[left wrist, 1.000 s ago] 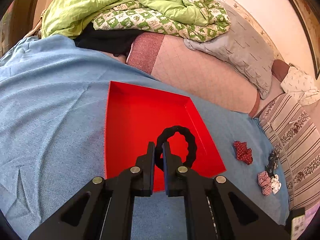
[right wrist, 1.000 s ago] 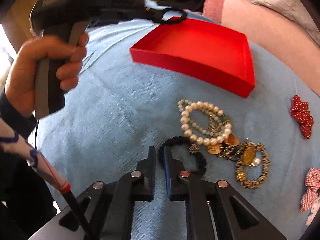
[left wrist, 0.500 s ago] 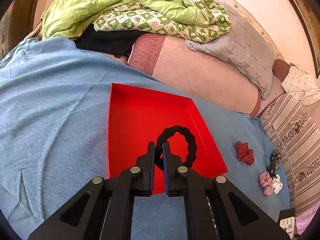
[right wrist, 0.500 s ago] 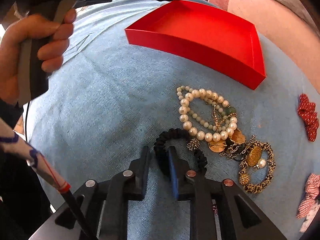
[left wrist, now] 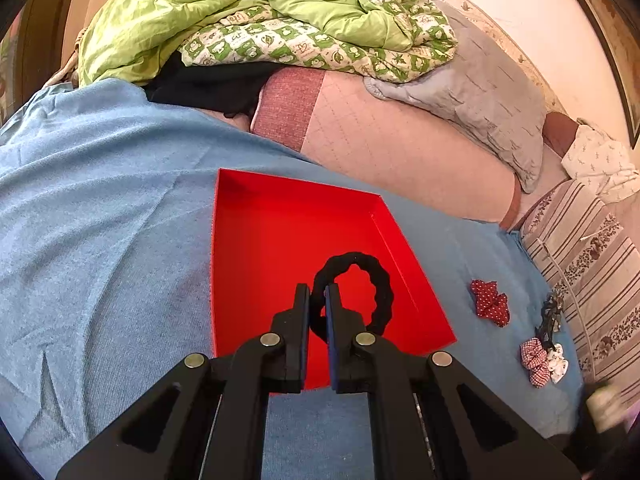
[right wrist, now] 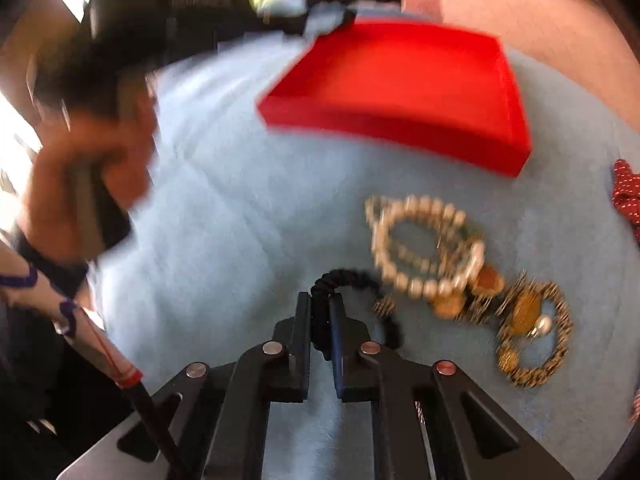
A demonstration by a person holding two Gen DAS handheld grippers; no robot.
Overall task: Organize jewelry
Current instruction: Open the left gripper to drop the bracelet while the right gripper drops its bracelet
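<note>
My left gripper (left wrist: 317, 300) is shut on a black braided hair tie (left wrist: 372, 276) and holds it over the near right part of the red tray (left wrist: 272, 240). My right gripper (right wrist: 319, 312) is shut on a second black hair tie (right wrist: 352, 278) on the blue cloth (right wrist: 240, 208). Beside it lie a pearl bracelet (right wrist: 420, 240) and a tangle of gold jewelry (right wrist: 528, 320). The red tray also shows in the right wrist view (right wrist: 400, 92), farther back. That view is blurred.
Right of the tray lie a red dotted bow (left wrist: 490, 302), a checked bow (left wrist: 536, 356) and a dark clip (left wrist: 550, 316). A green quilt (left wrist: 240, 20) and grey pillow (left wrist: 480, 92) lie behind. The person's left hand (right wrist: 84, 184) holds the other gripper.
My right gripper opened around the second black hair tie, then shut on it and is now moving, blurring its view. My left gripper stays nearly still over the tray with its hair tie.
</note>
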